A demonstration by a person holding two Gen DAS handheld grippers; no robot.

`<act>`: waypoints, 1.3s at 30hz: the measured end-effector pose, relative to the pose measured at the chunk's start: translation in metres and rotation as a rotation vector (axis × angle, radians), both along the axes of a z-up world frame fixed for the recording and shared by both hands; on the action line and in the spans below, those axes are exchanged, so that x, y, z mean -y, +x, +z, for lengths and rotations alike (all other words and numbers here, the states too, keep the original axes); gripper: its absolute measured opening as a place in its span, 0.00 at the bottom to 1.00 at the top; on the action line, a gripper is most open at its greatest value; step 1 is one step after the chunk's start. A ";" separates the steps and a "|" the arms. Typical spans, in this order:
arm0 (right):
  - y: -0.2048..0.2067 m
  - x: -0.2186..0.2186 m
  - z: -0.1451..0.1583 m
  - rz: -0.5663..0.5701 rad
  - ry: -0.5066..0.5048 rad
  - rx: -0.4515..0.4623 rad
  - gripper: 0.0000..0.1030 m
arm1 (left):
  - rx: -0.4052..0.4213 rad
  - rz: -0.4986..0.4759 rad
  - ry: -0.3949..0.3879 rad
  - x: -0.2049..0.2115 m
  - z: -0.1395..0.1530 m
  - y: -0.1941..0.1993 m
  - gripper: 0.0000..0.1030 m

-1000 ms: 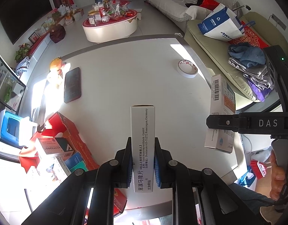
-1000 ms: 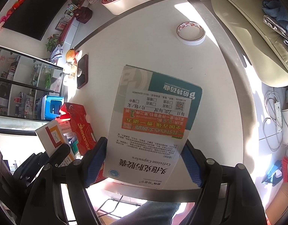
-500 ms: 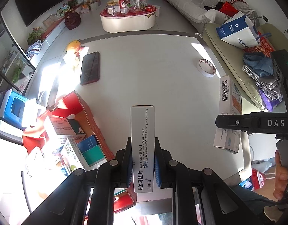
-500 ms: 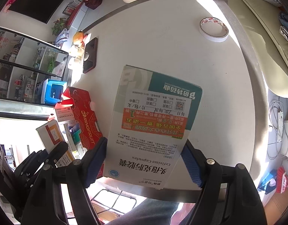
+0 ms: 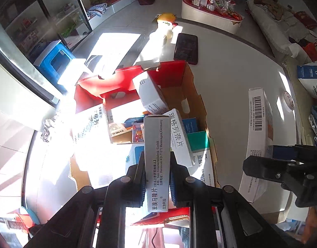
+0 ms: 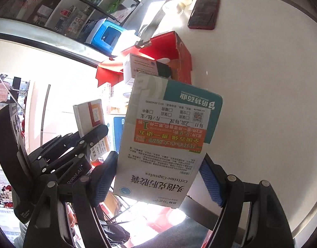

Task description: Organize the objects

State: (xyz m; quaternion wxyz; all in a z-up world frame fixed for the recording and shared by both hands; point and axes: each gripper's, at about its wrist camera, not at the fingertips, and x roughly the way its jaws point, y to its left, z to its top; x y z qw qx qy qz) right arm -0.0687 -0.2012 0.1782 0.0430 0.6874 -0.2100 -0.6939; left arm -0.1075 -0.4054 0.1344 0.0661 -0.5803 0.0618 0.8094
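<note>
From my left wrist, my left tool (image 5: 157, 177) is clamped narrow on a slim white box (image 5: 157, 161), held on edge. Its side reads "Sanο Arzneimittelfabrik GmbH" and "Remningen, Germany", with Chinese characters lower down. The slim box hangs over the red carton (image 5: 137, 107), which stands open on the white surface (image 5: 230, 78). Inside the carton lie more medicine boxes: one white box (image 5: 180, 137) with large Chinese characters leans just right of my slim box, and a teal box (image 5: 197, 141) sits against the carton's right wall. Beyond the carton a dark phone (image 5: 186, 48) lies flat on the surface. Right of the carton, over the surface, my right tool (image 5: 286, 165) holds a wide box (image 5: 258, 128) showing its barcode edge. Further right of the carton, near the surface's rim, a tape roll (image 5: 288, 101) is partly seen.

From my right wrist, my right tool (image 6: 158, 177) stands wide, its blue pads pressing both sides of the wide box (image 6: 168, 136). The print is upside down: "Cefixime Capsules", a teal band with a logo, an orange sticker and a QR code. Behind it is the red carton (image 6: 179, 60), and left of the carton my left tool (image 6: 92, 132) grips the slim box (image 6: 89, 115). The phone (image 6: 203, 12) lies beyond the carton.
</note>
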 end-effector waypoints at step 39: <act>0.115 -0.327 -0.057 -0.330 0.735 -0.161 1.00 | -0.435 -0.353 0.557 -0.151 0.211 -0.015 1.00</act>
